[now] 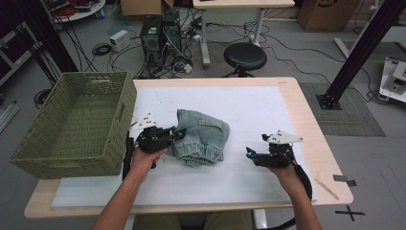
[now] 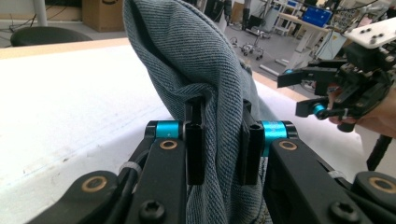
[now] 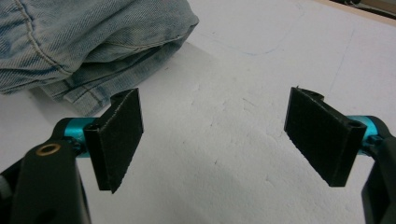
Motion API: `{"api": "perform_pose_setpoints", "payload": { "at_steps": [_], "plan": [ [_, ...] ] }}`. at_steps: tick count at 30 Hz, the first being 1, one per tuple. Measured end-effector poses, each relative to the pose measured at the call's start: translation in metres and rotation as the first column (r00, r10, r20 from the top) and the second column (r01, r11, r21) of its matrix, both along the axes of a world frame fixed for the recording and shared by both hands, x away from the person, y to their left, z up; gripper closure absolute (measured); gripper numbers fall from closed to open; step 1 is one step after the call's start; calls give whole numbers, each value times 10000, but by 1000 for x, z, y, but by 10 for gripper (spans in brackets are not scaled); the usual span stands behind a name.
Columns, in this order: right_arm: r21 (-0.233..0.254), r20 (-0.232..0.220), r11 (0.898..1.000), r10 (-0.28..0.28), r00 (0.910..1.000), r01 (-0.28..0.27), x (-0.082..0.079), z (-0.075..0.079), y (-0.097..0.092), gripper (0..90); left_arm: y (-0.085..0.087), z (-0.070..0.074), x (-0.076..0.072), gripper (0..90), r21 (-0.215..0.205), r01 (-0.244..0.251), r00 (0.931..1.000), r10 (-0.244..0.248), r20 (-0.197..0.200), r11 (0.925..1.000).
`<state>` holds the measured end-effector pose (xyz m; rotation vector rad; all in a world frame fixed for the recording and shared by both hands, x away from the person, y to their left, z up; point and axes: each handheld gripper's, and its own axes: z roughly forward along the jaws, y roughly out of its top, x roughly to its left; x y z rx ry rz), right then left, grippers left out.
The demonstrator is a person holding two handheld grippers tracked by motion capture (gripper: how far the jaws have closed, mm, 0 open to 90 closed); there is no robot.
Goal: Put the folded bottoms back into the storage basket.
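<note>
Denim shorts (image 1: 201, 136) are pinched by the left gripper (image 1: 178, 134); basket (image 1: 33, 148) lies left, nearer it; right gripper (image 1: 249, 152) gapes empty.

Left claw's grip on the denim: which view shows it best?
Left gripper view: the left claw pinches a fold of the denim garment. High view shows it at the garment's edge; right gripper view shows just bunched denim.

Jeans (image 1: 201, 136) right of basket (image 1: 76, 124)
</note>
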<state>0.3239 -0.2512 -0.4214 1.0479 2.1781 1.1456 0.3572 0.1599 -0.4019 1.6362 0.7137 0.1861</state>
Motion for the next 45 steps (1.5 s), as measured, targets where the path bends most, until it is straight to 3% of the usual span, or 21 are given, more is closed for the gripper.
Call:
{"api": "perform_pose_setpoints", "payload": {
  "at_steps": [7, 14, 26, 45],
  "plan": [
    [25, 24, 10000, -9, 10000, 9, 1, 0, 0, 204, -2, 17, -4, 775, -34, 239, 9987, -238, 440, 9997],
    [9, 3, 10000, -11, 10000, 11, 1, 0, 0, 204, 1, 27, -7, 780, -133, 233, 9981, -225, 574, 9996],
    [0, 7, 10000, -11, 10000, 11, 1, -1, 1, 204, 9, 52, -11, 784, -214, 187, 9931, -161, 1163, 9996],
    [39, -24, 10000, -4, 10000, 4, 2, -1, 1, 204, 36, 108, -15, 788, -155, -225, 9826, 250, 1838, 9996]
  ]
}}
